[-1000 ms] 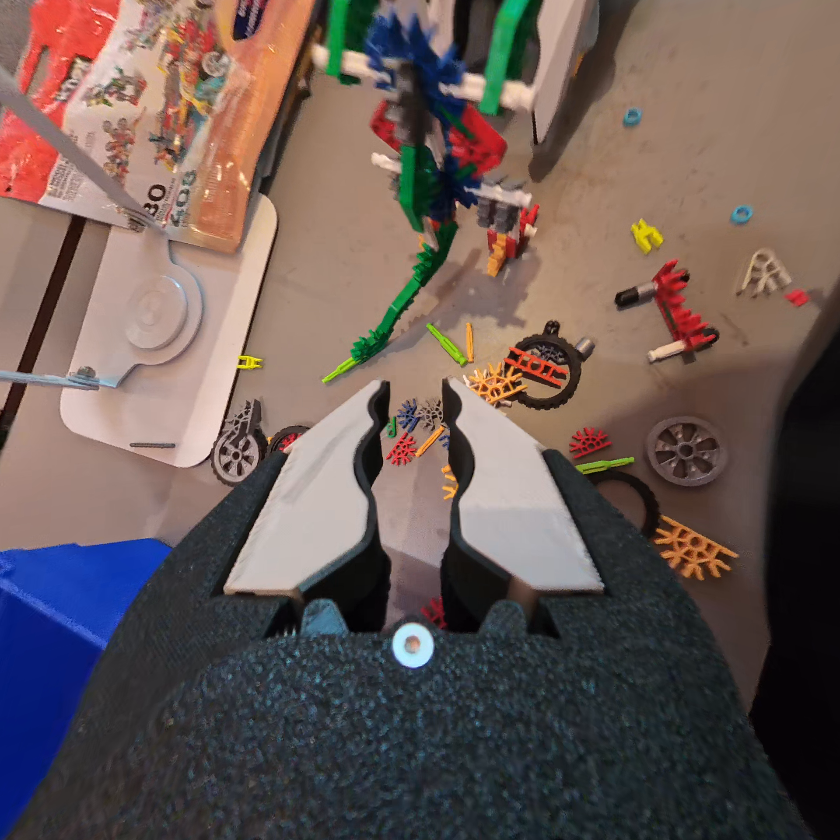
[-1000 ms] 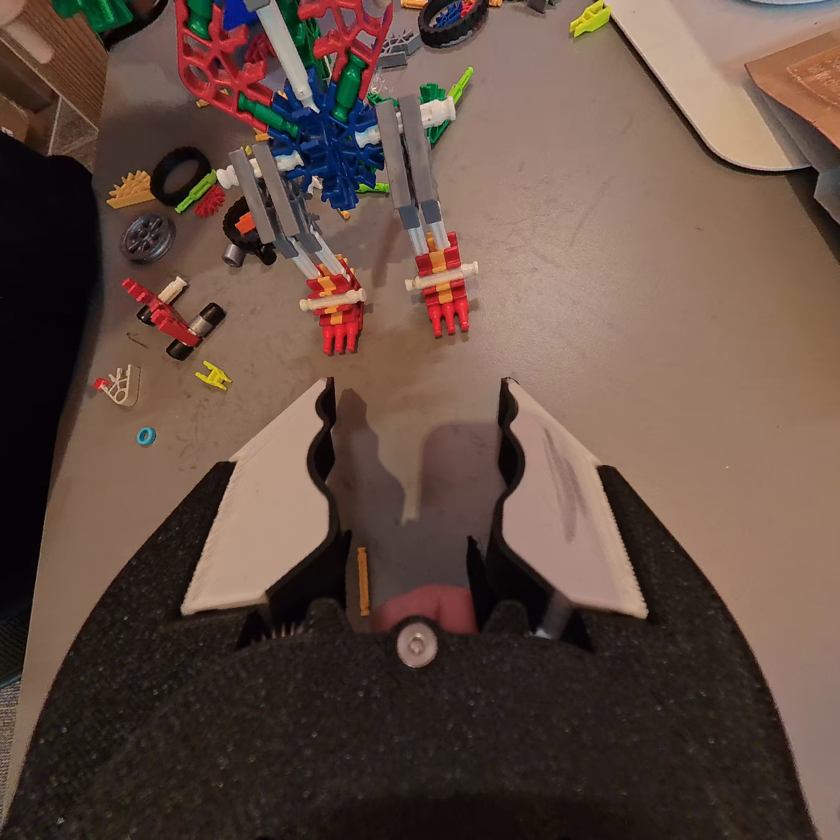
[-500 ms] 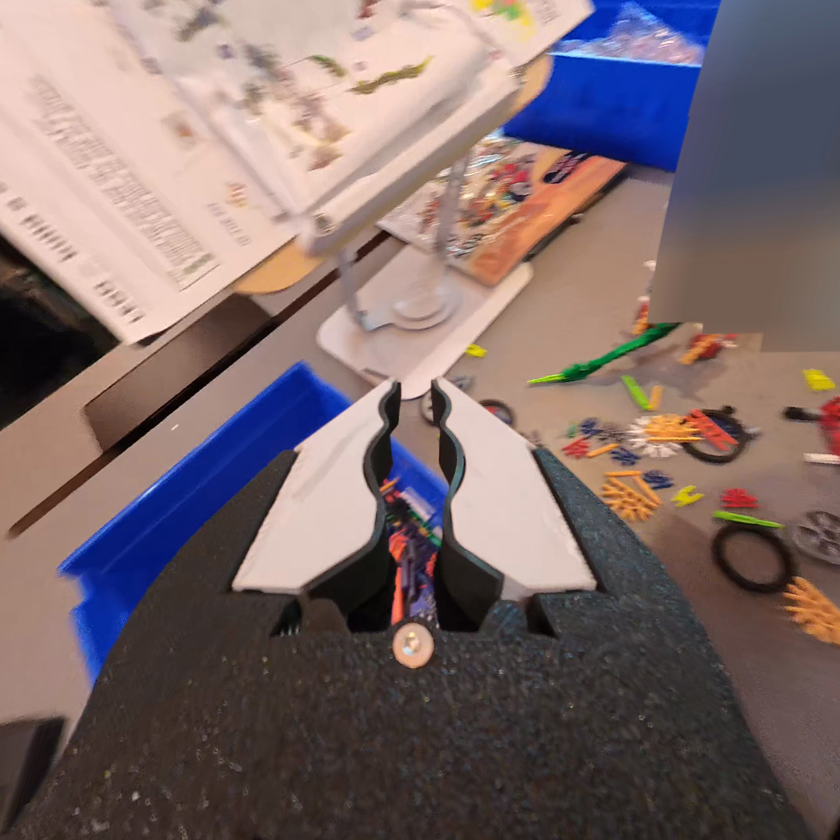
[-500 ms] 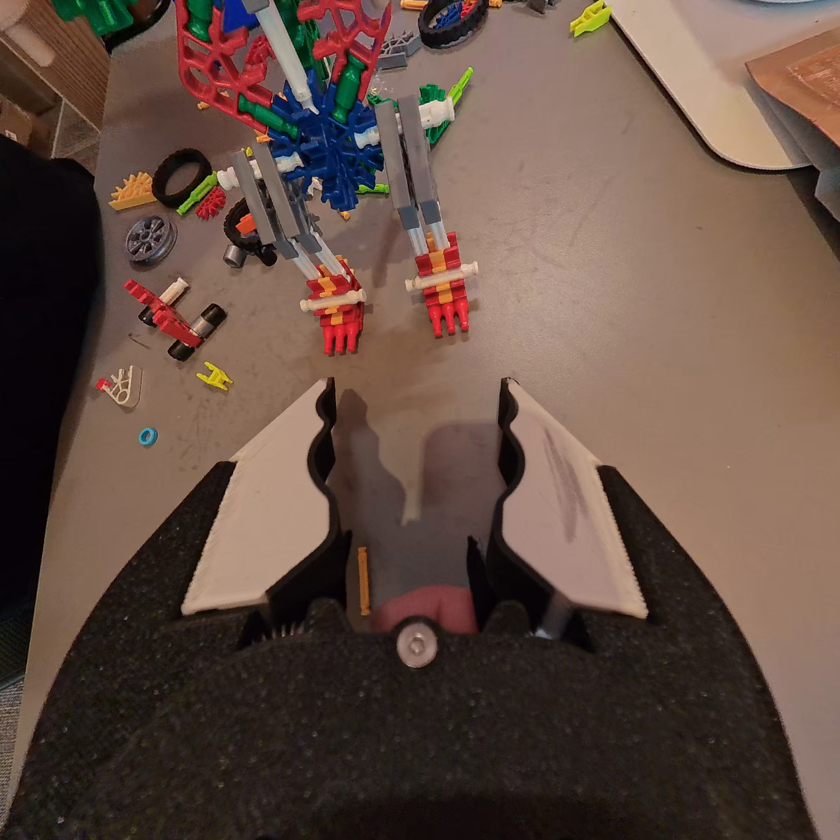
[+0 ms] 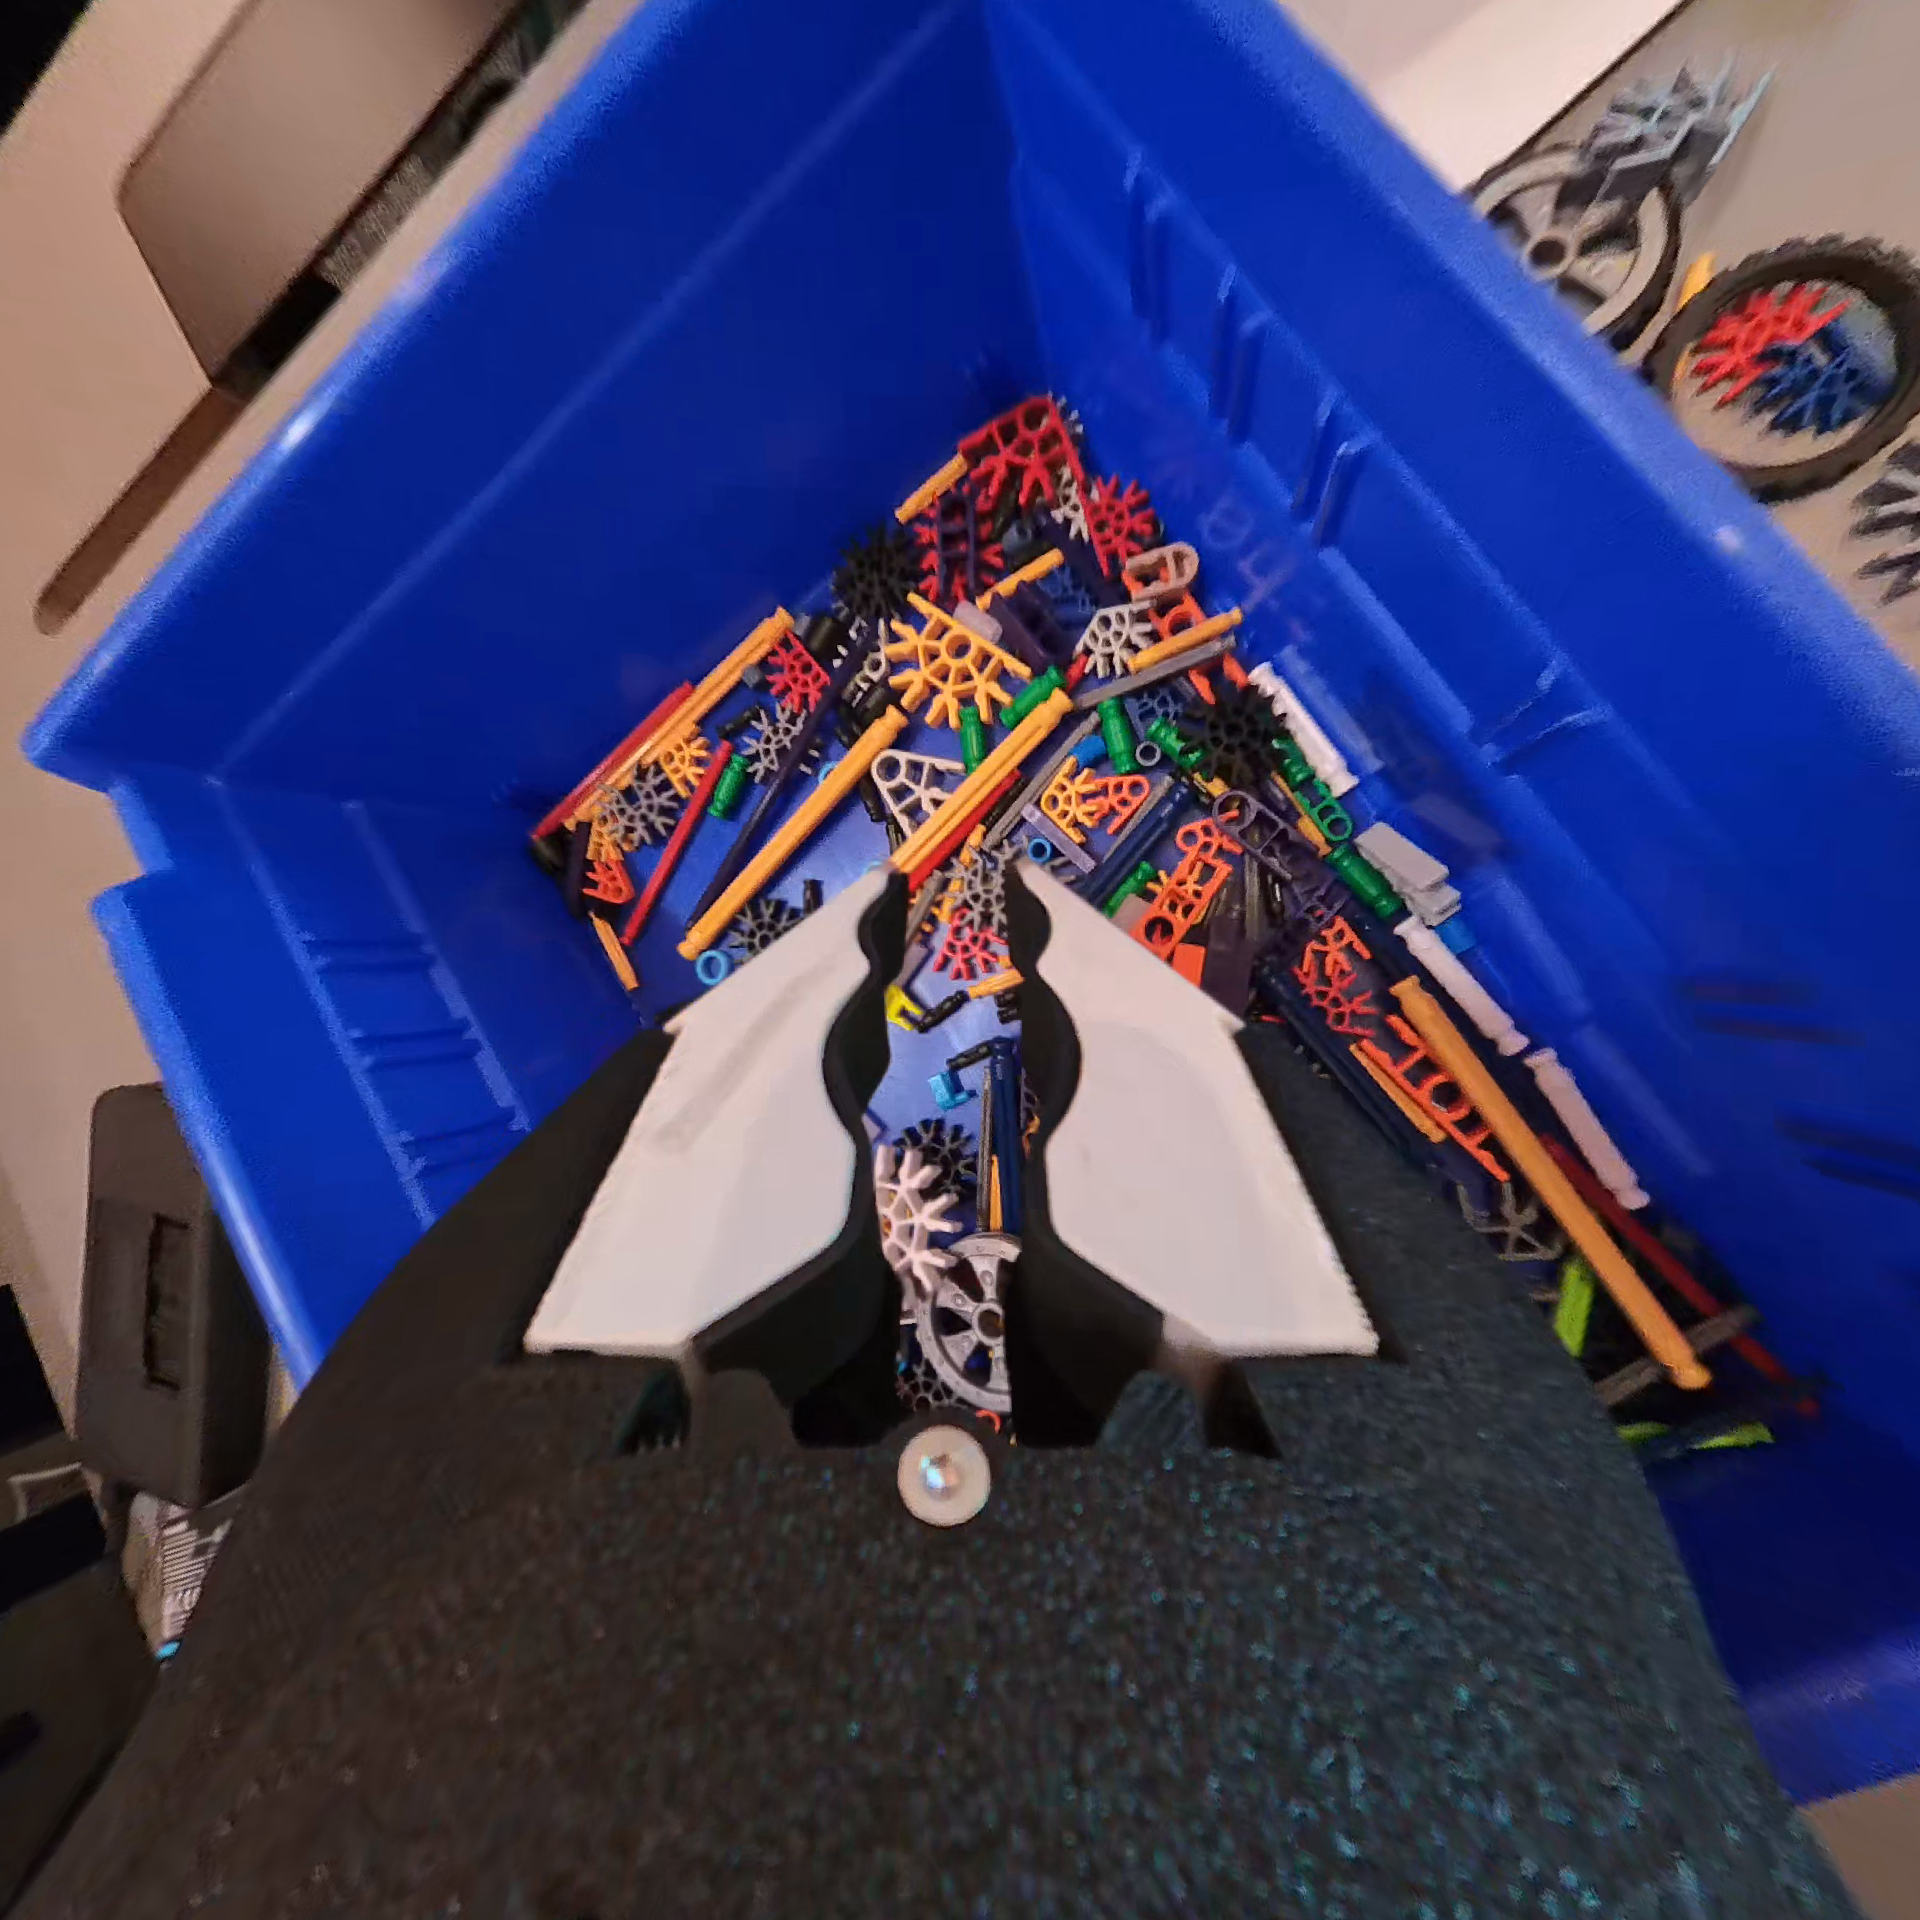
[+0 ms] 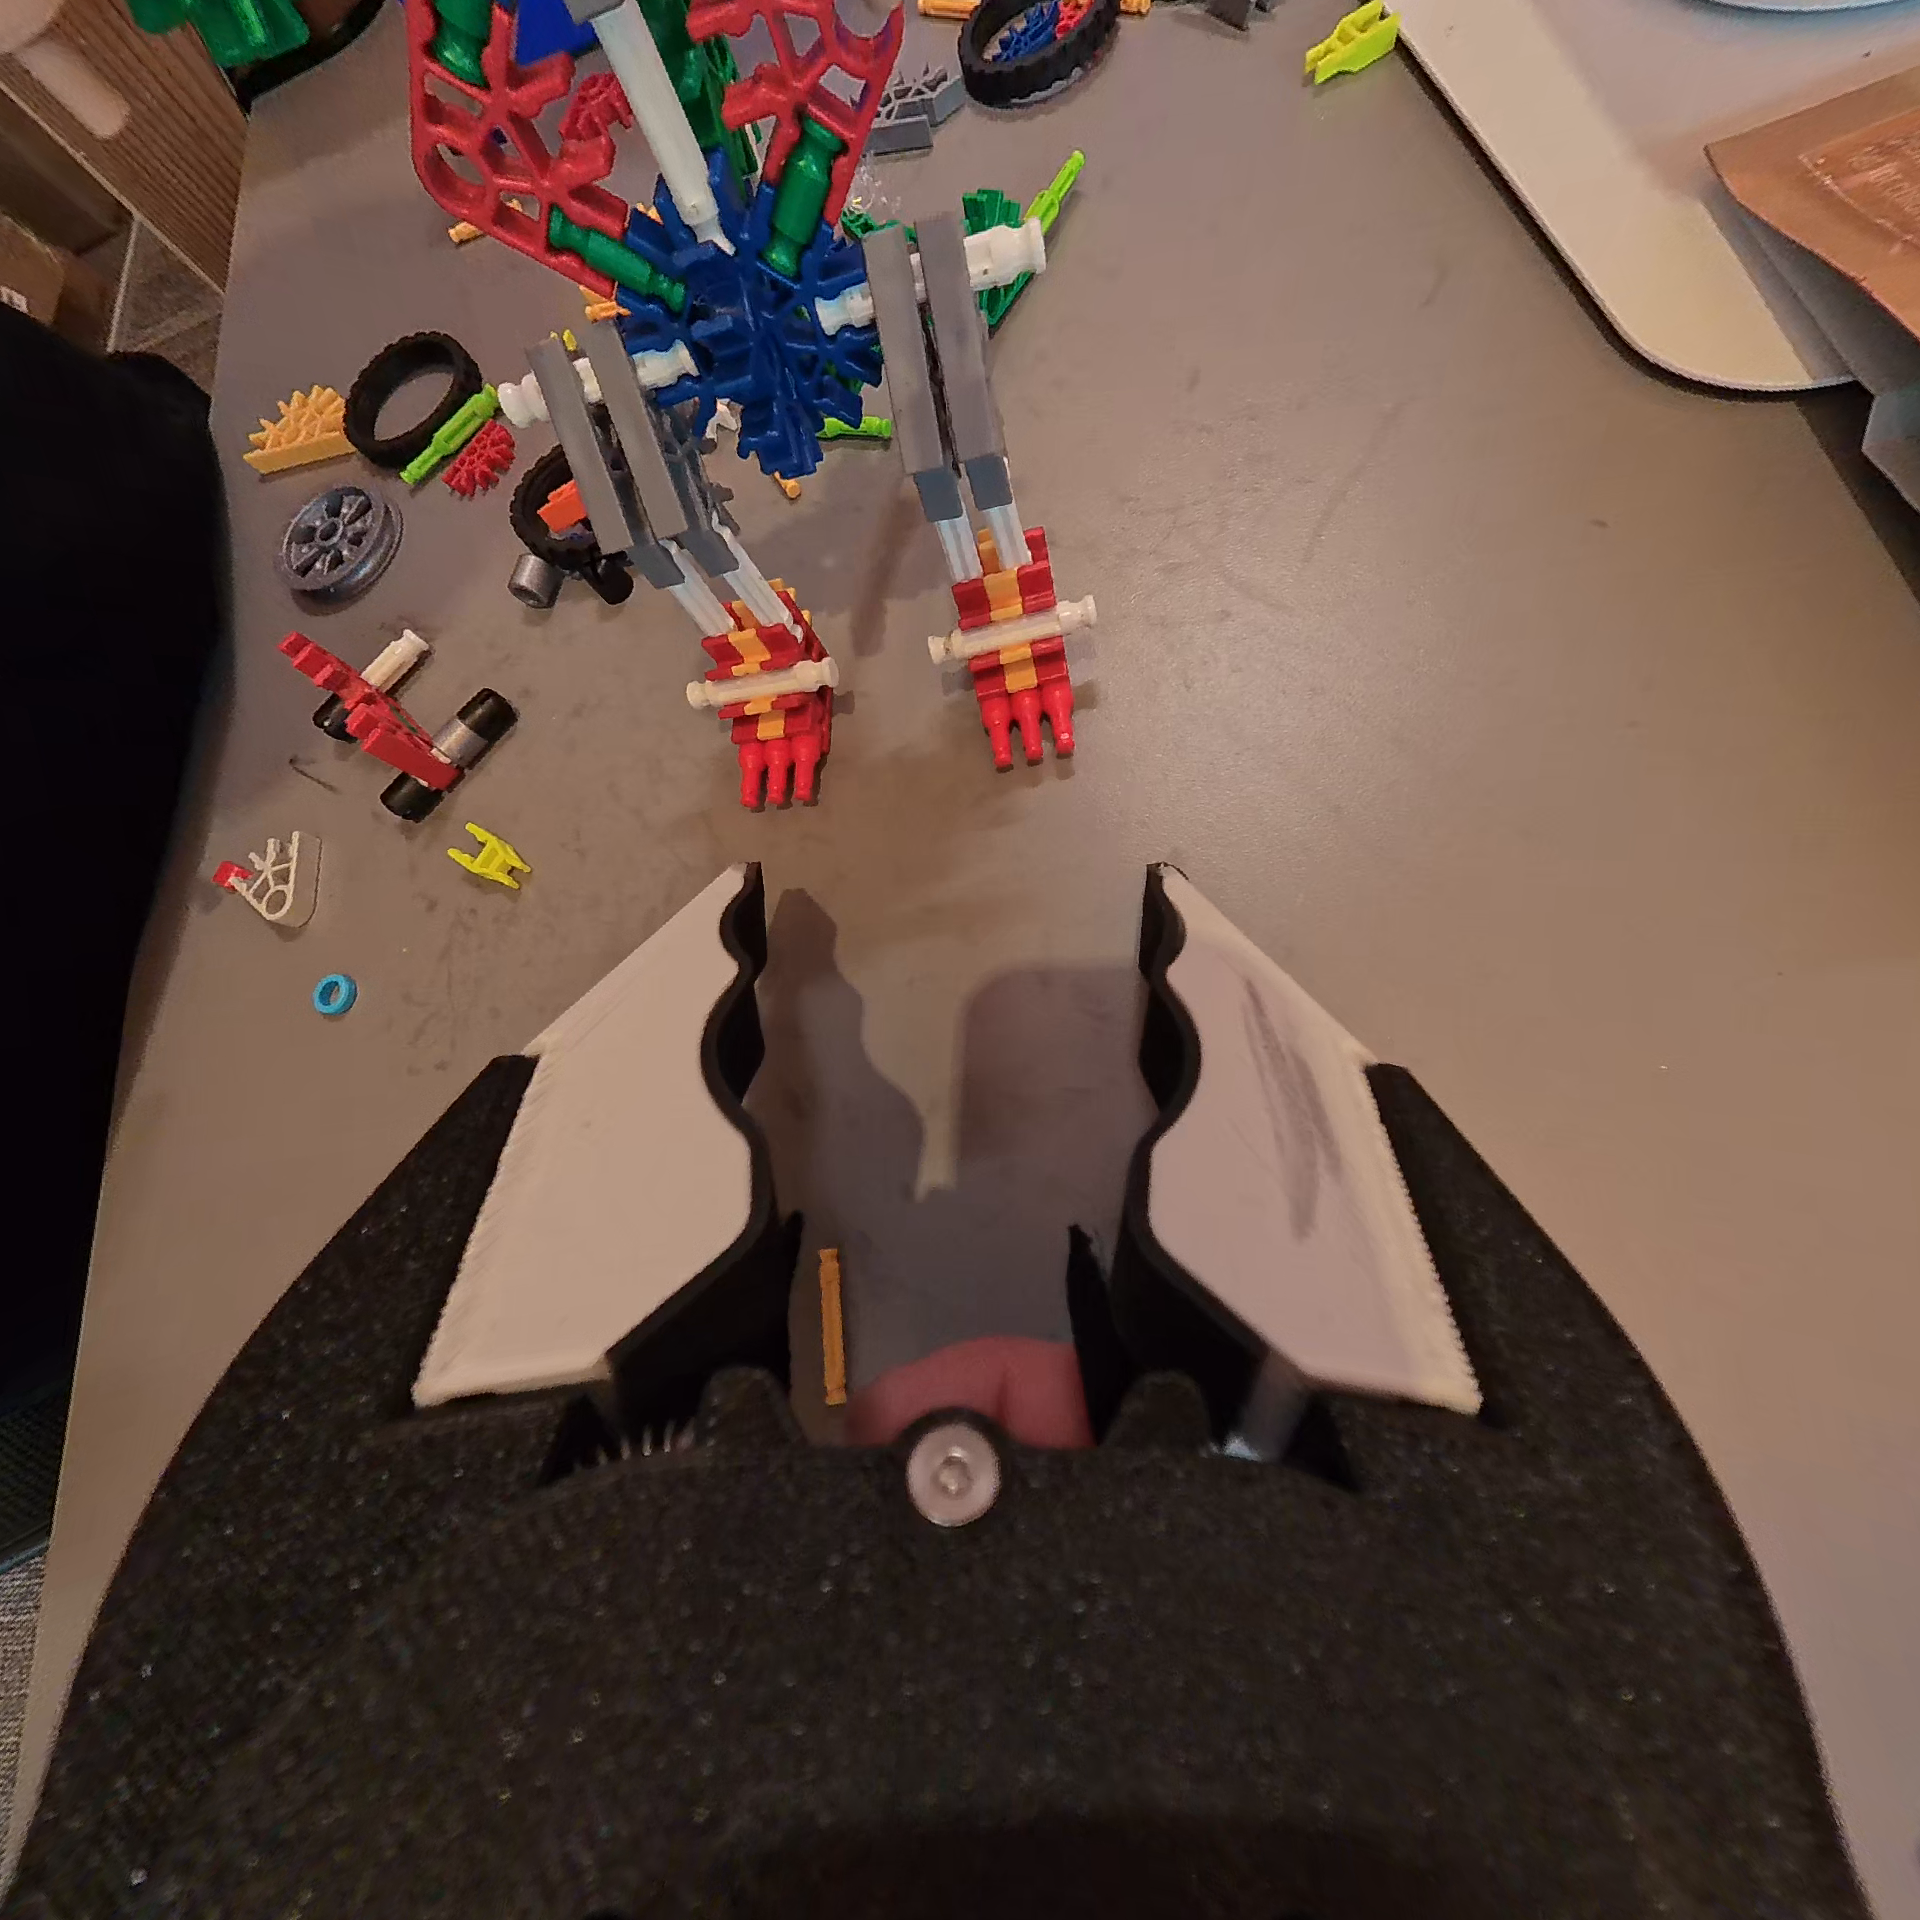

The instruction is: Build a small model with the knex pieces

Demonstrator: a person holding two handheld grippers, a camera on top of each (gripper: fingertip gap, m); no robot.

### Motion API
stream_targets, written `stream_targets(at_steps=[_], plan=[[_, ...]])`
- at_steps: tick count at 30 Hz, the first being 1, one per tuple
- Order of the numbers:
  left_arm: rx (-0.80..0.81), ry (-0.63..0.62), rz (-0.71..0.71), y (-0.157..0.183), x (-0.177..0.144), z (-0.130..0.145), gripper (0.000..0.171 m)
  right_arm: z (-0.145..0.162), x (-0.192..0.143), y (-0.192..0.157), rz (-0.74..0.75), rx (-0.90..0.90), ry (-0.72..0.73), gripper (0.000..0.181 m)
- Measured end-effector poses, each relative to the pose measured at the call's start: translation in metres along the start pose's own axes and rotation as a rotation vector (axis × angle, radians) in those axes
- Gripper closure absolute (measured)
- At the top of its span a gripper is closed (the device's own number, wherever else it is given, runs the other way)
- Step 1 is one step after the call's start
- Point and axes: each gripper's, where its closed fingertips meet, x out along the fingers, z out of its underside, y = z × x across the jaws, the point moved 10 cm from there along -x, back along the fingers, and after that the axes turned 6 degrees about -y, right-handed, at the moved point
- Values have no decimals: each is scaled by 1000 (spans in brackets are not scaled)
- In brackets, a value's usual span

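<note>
Swung from table to blue bin [image 5: 582,436], left claw [image 5: 956,894] hangs barely parted, empty; right claw [image 6: 954,883] unmoved, wide, empty.

The left wrist view is aimed steeply down into a blue bin [image 5: 644,436], seen from close above its loose toy parts [image 5: 1039,748]. The right wrist view is aimed forward and down across a grey table [image 6: 1455,727], near a toy model [image 6: 758,312]. No shared part can be made out with certainty.
</note>
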Motion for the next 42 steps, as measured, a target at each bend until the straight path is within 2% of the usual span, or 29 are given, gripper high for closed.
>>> stream_targets(at_steps=[4,15,24,42], plan=[[-18,-54,11,0,15,7,151,2,-2,0,-9,5,2,110],[-53,-83,86,4,33,12,152,2,-1,-1,-2,-3,-1,109],[-37,-57,88,6,34,10,162,2,-1,-1,-2,-3,-1,109],[28,-28,54,11,25,6,170,2,-1,-1,-3,-2,-1,109]])
